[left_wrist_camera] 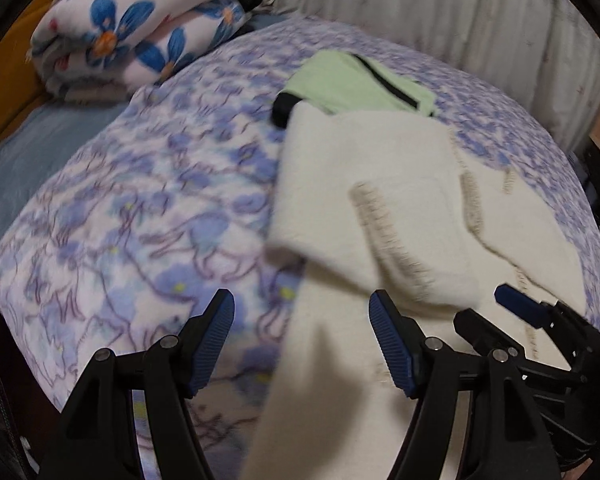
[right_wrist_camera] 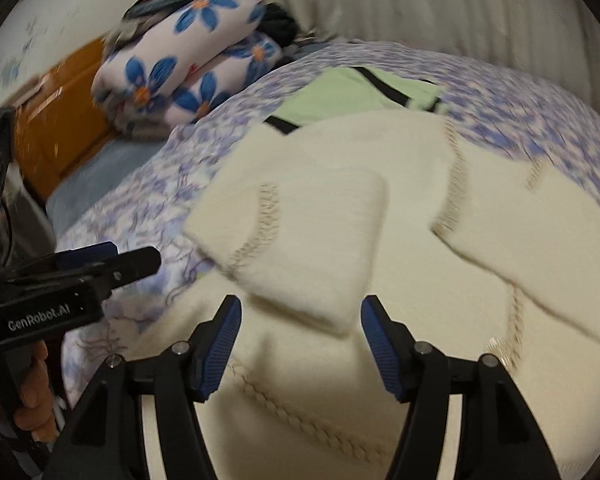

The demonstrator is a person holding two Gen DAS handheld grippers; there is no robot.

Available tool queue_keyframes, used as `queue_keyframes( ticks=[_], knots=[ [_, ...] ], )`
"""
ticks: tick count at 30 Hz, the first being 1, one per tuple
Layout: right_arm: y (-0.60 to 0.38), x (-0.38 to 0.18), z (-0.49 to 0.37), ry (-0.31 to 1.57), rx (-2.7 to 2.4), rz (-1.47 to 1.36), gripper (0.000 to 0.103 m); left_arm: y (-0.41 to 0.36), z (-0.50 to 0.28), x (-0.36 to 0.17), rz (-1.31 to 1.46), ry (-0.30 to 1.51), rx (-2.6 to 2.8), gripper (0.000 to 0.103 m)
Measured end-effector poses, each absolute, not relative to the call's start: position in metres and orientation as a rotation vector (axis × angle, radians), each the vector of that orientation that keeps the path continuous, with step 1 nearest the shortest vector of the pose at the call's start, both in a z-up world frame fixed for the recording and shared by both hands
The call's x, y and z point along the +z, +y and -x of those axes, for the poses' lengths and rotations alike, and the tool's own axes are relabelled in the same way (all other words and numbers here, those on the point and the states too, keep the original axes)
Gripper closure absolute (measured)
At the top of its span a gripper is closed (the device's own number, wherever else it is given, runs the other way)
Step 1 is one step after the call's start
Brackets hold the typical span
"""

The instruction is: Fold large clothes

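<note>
A large cream knit garment (left_wrist_camera: 380, 208) with tan stitched trim lies on the floral bed, its sleeve (right_wrist_camera: 300, 248) folded across the body. It fills the right wrist view (right_wrist_camera: 380, 360). My left gripper (left_wrist_camera: 302, 340) is open and empty, above the garment's left edge. My right gripper (right_wrist_camera: 300, 344) is open and empty, just above the folded sleeve's cuff. The right gripper also shows at the right of the left wrist view (left_wrist_camera: 496, 312), and the left gripper at the left of the right wrist view (right_wrist_camera: 134, 256).
A folded light green garment (left_wrist_camera: 360, 84) with black trim lies beyond the cream one. A rolled blue-flowered quilt (left_wrist_camera: 140, 28) sits at the bed's head by an orange headboard (right_wrist_camera: 56, 120). A pale curtain (left_wrist_camera: 440, 20) hangs behind. The purple floral bedspread (left_wrist_camera: 140, 200) lies bare at left.
</note>
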State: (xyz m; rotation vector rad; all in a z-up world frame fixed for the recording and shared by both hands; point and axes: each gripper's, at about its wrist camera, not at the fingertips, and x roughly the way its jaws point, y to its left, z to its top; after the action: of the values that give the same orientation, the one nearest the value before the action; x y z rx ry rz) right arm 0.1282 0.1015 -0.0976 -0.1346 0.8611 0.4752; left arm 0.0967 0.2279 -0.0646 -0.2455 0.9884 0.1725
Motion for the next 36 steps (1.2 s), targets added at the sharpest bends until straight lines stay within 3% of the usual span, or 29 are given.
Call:
queue_keyframes(
  ticks=[10,12,13,14,18,21,23,25,32,36],
  knots=[
    [0.155,-0.119,-0.143,0.845,0.425,0.440,0.041,0.258,-0.102,-0.093,0.300,1.022,0.204,0.035],
    [0.160,-0.114,-0.141,0.795,0.413,0.495,0.051,0.258,-0.103,-0.094,0.305,1.021,0.204,0.035],
    [0.161,-0.112,-0.142,0.788,0.415,0.505,0.075,0.257,-0.103,-0.094,0.308,1.020,0.203,0.035],
    [0.160,-0.109,-0.144,0.792,0.411,0.499,0.089,0.257,-0.103,-0.094,0.309,1.020,0.202,0.035],
    [0.139,-0.089,-0.155,0.823,0.466,0.359,0.089,0.253,-0.103,-0.093,0.304,1.017,0.197,0.035],
    [0.128,-0.084,-0.153,0.871,0.571,0.283,0.080,0.250,-0.103,-0.093,0.293,1.016,0.194,0.035],
    [0.127,-0.085,-0.146,0.866,0.610,0.290,0.046,0.249,-0.102,-0.095,0.294,1.023,0.193,0.035],
    [0.129,-0.087,-0.136,0.829,0.622,0.343,0.034,0.249,-0.102,-0.097,0.298,1.028,0.191,0.035],
    [0.153,-0.114,-0.124,0.746,0.526,0.583,0.034,0.250,-0.103,-0.099,0.304,1.034,0.189,0.035],
    [0.157,-0.126,-0.143,0.759,0.444,0.585,0.034,0.254,-0.103,-0.102,0.310,1.035,0.199,0.035]
  ],
)
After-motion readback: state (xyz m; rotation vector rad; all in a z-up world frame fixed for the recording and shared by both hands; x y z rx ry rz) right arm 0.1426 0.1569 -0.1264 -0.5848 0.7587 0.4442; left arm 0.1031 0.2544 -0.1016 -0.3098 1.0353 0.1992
